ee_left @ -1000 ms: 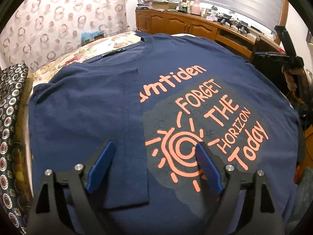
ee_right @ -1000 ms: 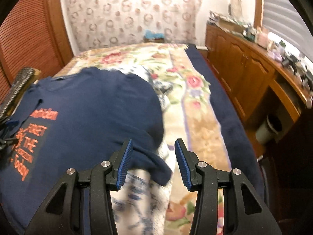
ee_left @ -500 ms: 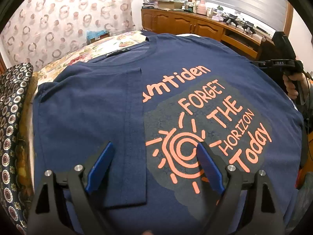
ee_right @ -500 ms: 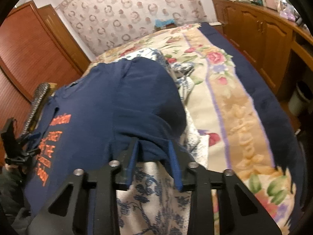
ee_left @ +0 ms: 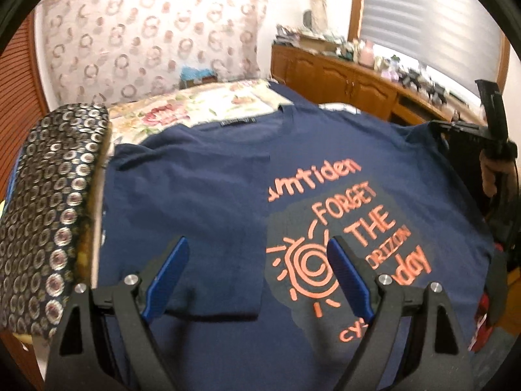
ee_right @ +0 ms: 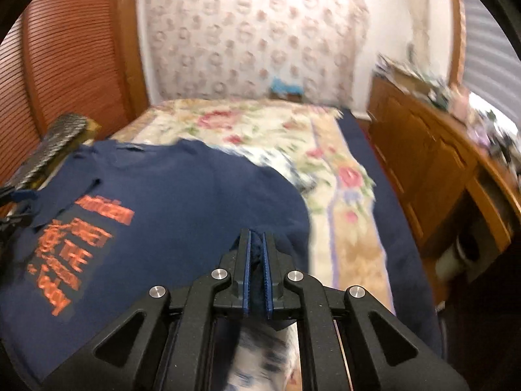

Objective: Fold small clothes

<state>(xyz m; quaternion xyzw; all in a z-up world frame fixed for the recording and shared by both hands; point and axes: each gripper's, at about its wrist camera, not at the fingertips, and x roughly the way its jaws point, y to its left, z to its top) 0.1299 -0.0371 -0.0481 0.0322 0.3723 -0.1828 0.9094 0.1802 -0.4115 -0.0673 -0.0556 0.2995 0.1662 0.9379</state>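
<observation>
A navy T-shirt [ee_left: 208,202] with orange print lies face up on a bed, its left side folded inward over the chest. My left gripper [ee_left: 257,254] hovers open above the shirt's lower middle, nothing between its blue pads. In the right wrist view the same T-shirt [ee_right: 182,208] spreads to the left, and my right gripper [ee_right: 256,244] is shut on the T-shirt's right sleeve, with navy cloth pinched between the pads and lifted. The right gripper [ee_left: 488,130] also shows at the far right of the left wrist view, held by a hand.
A floral bedspread [ee_right: 345,176] covers the bed, with a blue-and-white cloth under the shirt. A patterned dark cushion [ee_left: 49,208] lies along the shirt's left side. Wooden cabinets [ee_right: 433,176] with clutter on top run along the right. A louvred wooden door [ee_right: 68,55] stands at the left.
The right gripper closed from open onto the T-shirt's sleeve and lifted it. The left gripper stayed open and rose a little, so more of the room shows.
</observation>
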